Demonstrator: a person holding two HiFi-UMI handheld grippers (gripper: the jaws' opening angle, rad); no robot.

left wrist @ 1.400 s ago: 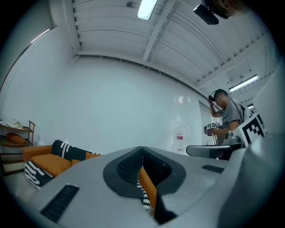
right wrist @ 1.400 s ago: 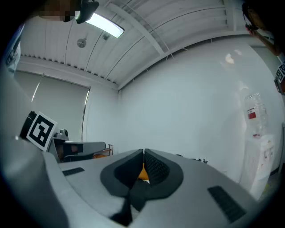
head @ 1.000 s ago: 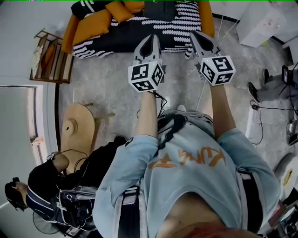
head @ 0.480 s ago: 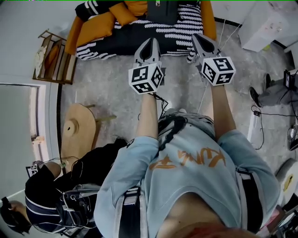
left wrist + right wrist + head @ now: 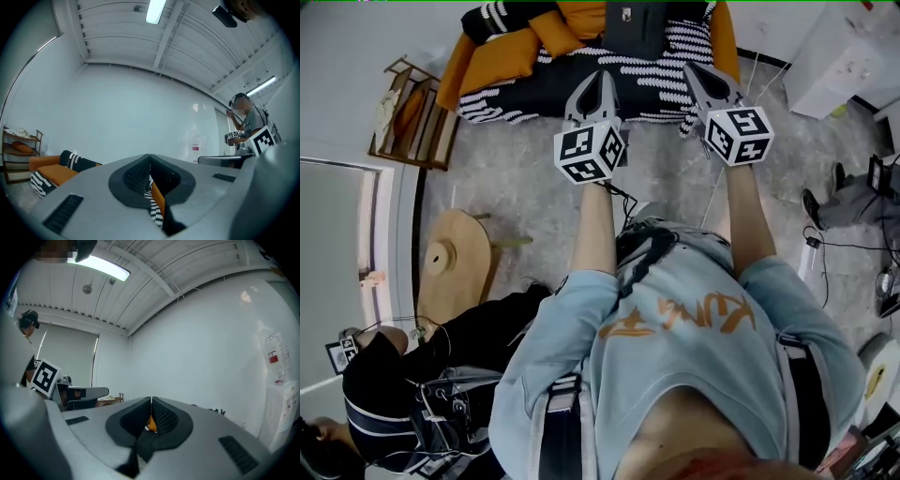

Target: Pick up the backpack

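Backpack (image 5: 630,33): dark, on the sofa (image 5: 492,58); probably soft, floppy and fairly light.
Hold: top handle would suit best; it cannot be made out.
Left gripper (image 5: 602,77): jaws together, empty.
Right gripper (image 5: 694,69): jaws together, empty.

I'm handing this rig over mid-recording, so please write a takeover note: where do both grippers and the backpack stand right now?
Left gripper: fingers shut, empty, aimed toward the sofa.
Right gripper: likewise shut and empty.
Backpack: dark, lying on the sofa by the striped blanket, ahead of both grippers, untouched.
Done: nothing yet.
Left: open the fingers, reach in, grip the backpack, lift it.
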